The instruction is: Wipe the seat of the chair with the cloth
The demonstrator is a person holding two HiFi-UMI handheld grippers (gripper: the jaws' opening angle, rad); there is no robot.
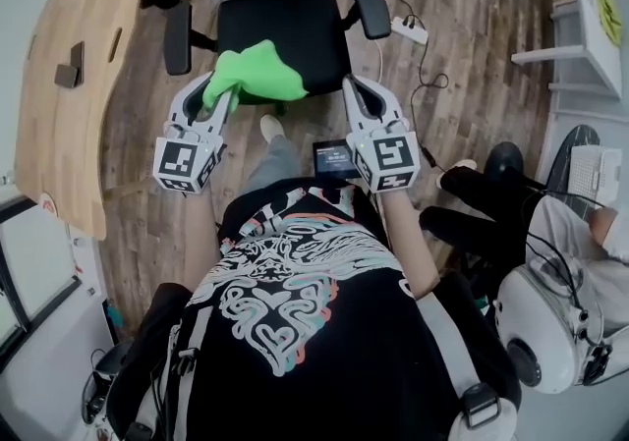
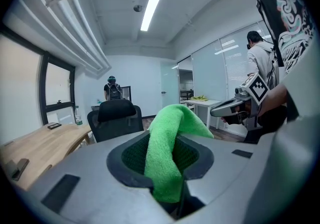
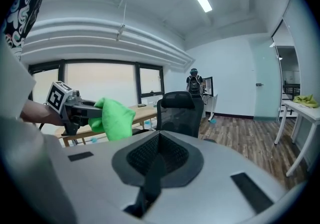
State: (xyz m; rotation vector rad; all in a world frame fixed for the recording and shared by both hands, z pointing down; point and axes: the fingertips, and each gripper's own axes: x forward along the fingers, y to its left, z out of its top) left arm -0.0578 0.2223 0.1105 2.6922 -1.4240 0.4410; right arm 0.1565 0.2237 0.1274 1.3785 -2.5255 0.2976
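A black office chair (image 1: 280, 22) stands in front of me, its seat (image 1: 310, 36) partly covered from above by a bright green cloth (image 1: 257, 74). My left gripper (image 1: 218, 95) is shut on that cloth (image 2: 167, 158), which bunches up between the jaws and hangs over the seat's near left part. My right gripper (image 1: 354, 87) is shut with nothing in it, held over the seat's near right corner. In the right gripper view the chair's backrest (image 3: 181, 111) is ahead and the cloth (image 3: 114, 118) shows at the left.
A curved wooden desk (image 1: 74, 66) runs along the left. A power strip (image 1: 409, 30) with cables lies on the wood floor to the right. A white table (image 1: 590, 17) is at the far right, and a seated person's legs (image 1: 482, 203) are close by my right.
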